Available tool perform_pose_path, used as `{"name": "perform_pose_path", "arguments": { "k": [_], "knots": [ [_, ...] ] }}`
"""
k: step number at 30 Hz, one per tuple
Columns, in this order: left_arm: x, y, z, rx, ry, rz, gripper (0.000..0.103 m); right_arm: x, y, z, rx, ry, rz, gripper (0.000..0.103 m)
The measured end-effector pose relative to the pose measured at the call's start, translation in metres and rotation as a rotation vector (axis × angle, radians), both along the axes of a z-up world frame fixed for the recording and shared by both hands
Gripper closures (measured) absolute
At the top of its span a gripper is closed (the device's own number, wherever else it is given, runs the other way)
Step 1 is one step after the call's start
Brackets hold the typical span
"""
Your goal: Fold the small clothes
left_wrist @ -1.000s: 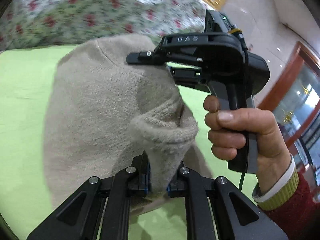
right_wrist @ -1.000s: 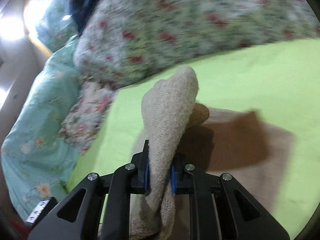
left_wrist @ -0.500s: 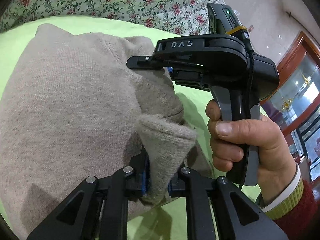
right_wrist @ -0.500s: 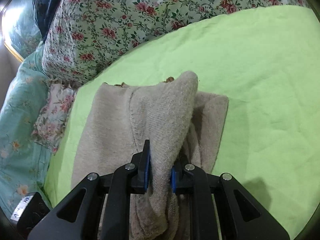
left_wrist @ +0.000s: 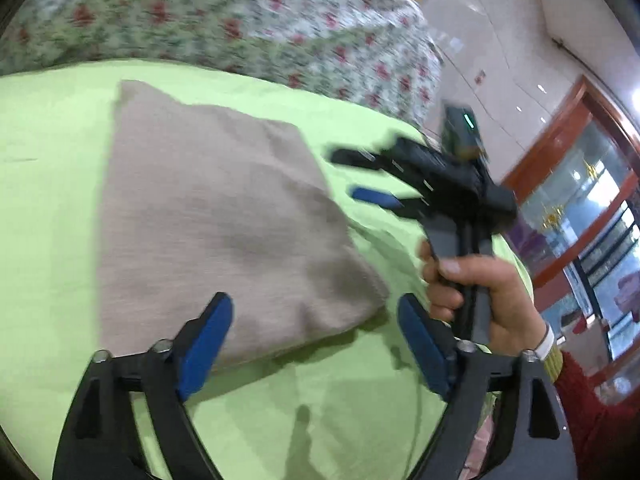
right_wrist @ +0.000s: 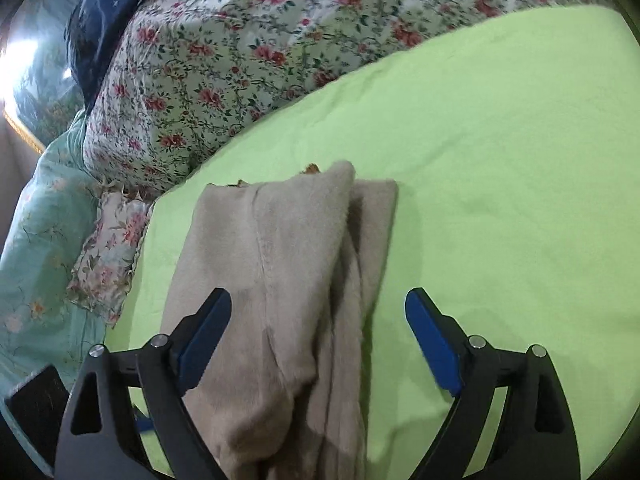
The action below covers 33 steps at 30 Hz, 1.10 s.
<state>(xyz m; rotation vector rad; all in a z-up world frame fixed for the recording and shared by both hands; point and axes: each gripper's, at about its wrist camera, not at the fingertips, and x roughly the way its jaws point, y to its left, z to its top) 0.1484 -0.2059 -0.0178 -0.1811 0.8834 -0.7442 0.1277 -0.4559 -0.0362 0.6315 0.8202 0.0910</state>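
With both left gripper [left_wrist: 316, 340] and right gripper [right_wrist: 318, 340] wide open and empty above folded beige garment [left_wrist: 208, 216], better to press layers flat on green sheet [right_wrist: 500, 168], no dragging.

My bed [right_wrist: 500, 152] is wearing a lime-green sheet [left_wrist: 48, 168], and the folded beige garment [right_wrist: 280, 272] is lying flat on it. A floral quilt [right_wrist: 224, 52] is bunching along the far edge, by a teal pillow [right_wrist: 44, 216].
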Motion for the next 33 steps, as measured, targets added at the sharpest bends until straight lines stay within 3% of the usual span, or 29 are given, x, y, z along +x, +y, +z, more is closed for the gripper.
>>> {"name": "perform_pose_path", "arguments": {
  "k": [5,8,16,20,23,26,27,28,29,33],
  "knots": [
    [0.022,0.049,0.0,-0.002,0.019,0.126,0.008,-0.013,0.004,-0.01,0.046,0.015,0.004,0.014],
    [0.045,0.069,-0.009,-0.026,0.071,0.174,0.007,-0.013,0.014,-0.015,0.058,0.023,0.031,0.014],
    [0.099,0.077,-0.041,-0.079,0.187,0.188,0.007,-0.004,0.02,-0.031,0.09,0.055,0.055,0.014],
    [0.123,0.072,-0.055,-0.065,0.211,0.198,0.008,0.003,0.021,-0.033,0.094,0.055,0.067,0.014],
    [0.14,0.067,-0.068,-0.107,0.274,0.169,0.008,0.011,0.023,-0.036,0.096,0.067,0.075,0.014],
    [0.147,0.06,-0.072,-0.079,0.277,0.153,0.008,0.021,0.028,-0.041,0.084,0.078,0.095,0.018],
    [0.148,0.055,-0.071,-0.061,0.269,0.147,0.013,0.024,0.03,-0.043,0.09,0.077,0.103,0.033],
    [0.149,0.05,-0.069,-0.055,0.252,0.124,0.031,0.027,0.033,-0.047,0.103,0.087,0.109,0.051],
    [0.148,0.048,-0.069,-0.065,0.253,0.101,0.042,0.03,0.035,-0.051,0.117,0.102,0.112,0.053],
    [0.138,0.047,-0.055,-0.059,0.189,0.088,0.058,0.027,0.048,-0.043,0.074,0.089,0.102,0.062]
  ]
}}
